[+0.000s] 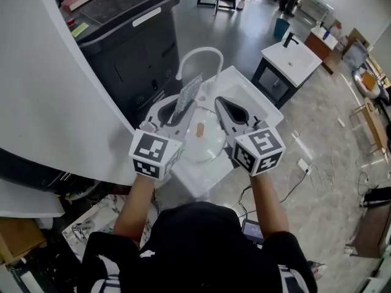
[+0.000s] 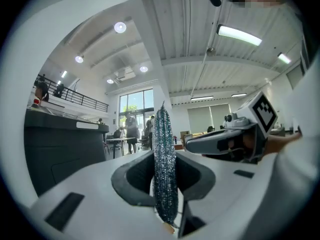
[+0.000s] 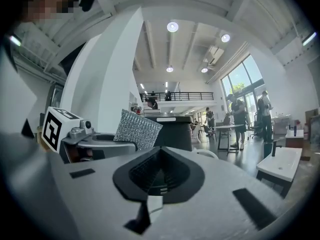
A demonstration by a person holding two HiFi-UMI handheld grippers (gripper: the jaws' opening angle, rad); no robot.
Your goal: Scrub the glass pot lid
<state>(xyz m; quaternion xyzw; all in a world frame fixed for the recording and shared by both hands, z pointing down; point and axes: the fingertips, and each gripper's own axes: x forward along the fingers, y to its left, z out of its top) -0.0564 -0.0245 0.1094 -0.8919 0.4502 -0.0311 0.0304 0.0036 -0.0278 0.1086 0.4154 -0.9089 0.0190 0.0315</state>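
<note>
Holding both tongs level and side by side above a white sink [image 1: 243, 83], a little apart. Clamping a silvery mesh scouring pad [image 2: 165, 144] in the left tongs [image 2: 165, 180], lower end pinched between the pads. Seen edge-on in the left gripper view: long axis upright, top corner pointing toward the ceiling. Seen from the right gripper view as a broad glittering face, tilted, jutting past the left tongs' tips. Closed tight on nothing at the right tongs [image 3: 159, 178], dark pads pressed together.

Finding the glass pot lid [image 1: 208, 145] below, flat in the sink's basin near the middle, dome and tan knob [image 1: 200, 130] facing up; round, so no long axis to speak of. Appearing in the head view between the two tongs, touched by neither. Noting a white arched faucet [image 1: 198, 55] at the sink's far edge and a dark lidded bin [image 1: 128, 41] just beyond its far left corner.
</note>
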